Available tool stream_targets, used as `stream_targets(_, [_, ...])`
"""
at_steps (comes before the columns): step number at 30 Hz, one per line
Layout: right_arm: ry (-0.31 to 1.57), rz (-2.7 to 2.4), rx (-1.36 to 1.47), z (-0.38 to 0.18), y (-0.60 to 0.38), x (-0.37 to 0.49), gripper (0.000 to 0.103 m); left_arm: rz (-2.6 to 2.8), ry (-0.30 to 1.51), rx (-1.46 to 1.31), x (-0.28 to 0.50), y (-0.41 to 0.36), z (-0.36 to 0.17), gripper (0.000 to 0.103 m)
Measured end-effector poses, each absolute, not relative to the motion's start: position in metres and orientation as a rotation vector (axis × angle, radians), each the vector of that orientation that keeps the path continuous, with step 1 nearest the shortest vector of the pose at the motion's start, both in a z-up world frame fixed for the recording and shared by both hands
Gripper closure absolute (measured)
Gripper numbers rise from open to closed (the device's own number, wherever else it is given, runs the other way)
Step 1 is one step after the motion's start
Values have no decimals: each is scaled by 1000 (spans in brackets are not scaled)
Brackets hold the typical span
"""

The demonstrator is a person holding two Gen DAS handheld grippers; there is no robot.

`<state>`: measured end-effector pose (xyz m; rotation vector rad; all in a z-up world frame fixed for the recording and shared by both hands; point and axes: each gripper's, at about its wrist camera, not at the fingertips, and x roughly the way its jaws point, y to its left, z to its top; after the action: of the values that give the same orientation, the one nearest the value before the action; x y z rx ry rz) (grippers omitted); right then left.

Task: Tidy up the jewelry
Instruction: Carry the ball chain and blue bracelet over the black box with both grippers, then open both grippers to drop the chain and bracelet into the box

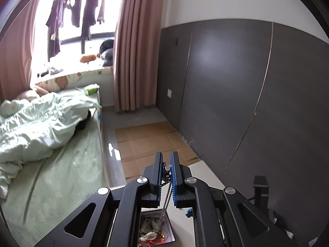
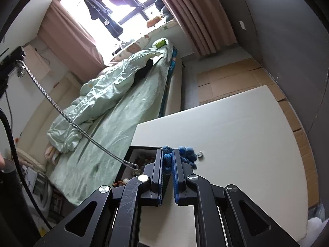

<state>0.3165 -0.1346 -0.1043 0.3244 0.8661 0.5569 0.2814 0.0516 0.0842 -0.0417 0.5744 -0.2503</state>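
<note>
My left gripper is shut on a silver chain necklace with a dark clasp end, held high; the chain hangs down into the open jewelry box below. In the right wrist view the same chain stretches from the upper left down into the box, which holds several mixed pieces. My right gripper is shut on a blue knitted ornament lying on the white table beside the box. A small silver ring lies just right of the ornament.
A bed with a pale green duvet runs along the table's left side. Cardboard sheets cover the floor by the dark grey wall. Pink curtains and a bright window stand at the far end.
</note>
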Motion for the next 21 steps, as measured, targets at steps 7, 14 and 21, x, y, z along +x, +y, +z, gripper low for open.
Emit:
stream_targets(7, [864, 546, 317, -105, -136, 319, 94, -269, 636, -76, 294, 55, 49, 95])
stream_targets(14, [863, 544, 316, -107, -136, 319, 94, -271, 713, -118, 302, 56, 0, 95])
stream_targets(21, [849, 548, 342, -104, -140, 317, 94, -289, 849, -175, 314, 57, -65, 95])
